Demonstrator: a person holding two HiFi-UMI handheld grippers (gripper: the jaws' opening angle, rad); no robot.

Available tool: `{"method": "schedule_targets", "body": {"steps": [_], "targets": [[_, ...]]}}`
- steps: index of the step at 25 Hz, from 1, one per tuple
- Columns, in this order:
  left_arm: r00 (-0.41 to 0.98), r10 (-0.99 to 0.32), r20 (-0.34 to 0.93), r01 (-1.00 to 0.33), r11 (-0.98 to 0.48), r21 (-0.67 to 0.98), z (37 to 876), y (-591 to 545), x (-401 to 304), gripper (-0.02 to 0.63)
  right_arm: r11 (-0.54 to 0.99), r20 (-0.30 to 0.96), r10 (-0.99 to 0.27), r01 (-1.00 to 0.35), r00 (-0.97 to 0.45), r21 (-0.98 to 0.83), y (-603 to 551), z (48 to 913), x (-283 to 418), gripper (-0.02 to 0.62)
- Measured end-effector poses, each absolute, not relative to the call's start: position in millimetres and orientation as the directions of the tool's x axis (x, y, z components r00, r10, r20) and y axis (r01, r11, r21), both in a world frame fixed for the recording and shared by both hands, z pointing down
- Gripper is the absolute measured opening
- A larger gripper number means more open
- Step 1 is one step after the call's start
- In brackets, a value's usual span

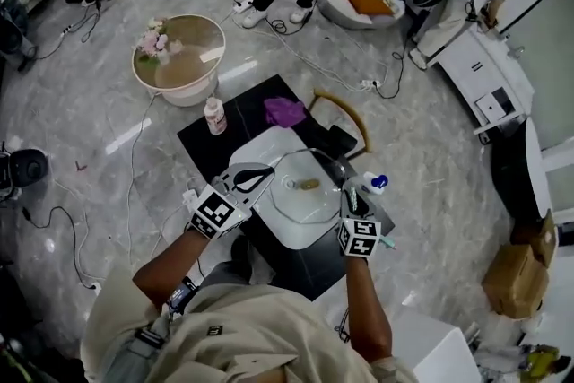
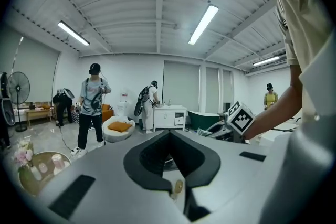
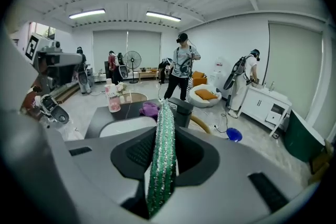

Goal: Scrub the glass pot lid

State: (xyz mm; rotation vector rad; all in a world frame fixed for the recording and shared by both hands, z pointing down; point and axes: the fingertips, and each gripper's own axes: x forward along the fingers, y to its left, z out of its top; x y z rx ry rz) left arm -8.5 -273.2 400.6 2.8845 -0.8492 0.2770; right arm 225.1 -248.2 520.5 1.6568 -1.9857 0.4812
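The glass pot lid (image 1: 300,197) with its small gold knob is held over a white basin (image 1: 269,143) on a black table (image 1: 202,139). My left gripper (image 1: 260,178) is shut on the lid's left rim. In the left gripper view the jaws of the left gripper (image 2: 176,186) meet on the thin lid (image 2: 168,163), and the knob shows through the glass. My right gripper (image 1: 345,188) is at the lid's right edge, shut on a green glittery scrub sponge (image 3: 161,165) that stands upright between its jaws.
A pink-labelled bottle (image 1: 214,115) and a purple cloth (image 1: 284,111) lie at the table's far side. A blue-capped bottle (image 1: 373,184) is on the right, a wooden chair (image 1: 345,108) behind. Cables cross the floor; people stand further off.
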Motion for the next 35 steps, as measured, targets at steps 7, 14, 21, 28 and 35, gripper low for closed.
{"method": "schedule_targets", "body": {"steps": [7,14,21,28,35], "targets": [[0.797,-0.559,0.229,-0.595,-0.792,0.138,452,-278,-17,0.014,0.15,0.595,-0.803,-0.981,-0.049,0.122,-320,585,231,0.089],[0.784,-0.549,0.291,-0.611,-0.766,0.201,507,-261,-34,0.014,0.19,0.687,-0.726,-0.955,0.019,0.228,-346,675,213,0.089],[0.759,-0.567,0.321,-0.643,-0.73,0.233,532,-268,-51,0.014,0.357,0.723,-0.687,-0.901,-0.074,0.247,-373,730,138,0.089],[0.763,-0.565,0.314,-0.64,-0.729,0.244,540,-280,-39,0.014,0.564,0.831,-0.514,-0.814,-0.212,0.14,-297,802,69,0.089],[0.784,-0.544,0.299,-0.616,-0.745,0.258,541,-286,-22,0.014,0.422,0.862,-0.494,-0.898,-0.113,0.125,-240,804,158,0.091]]}}
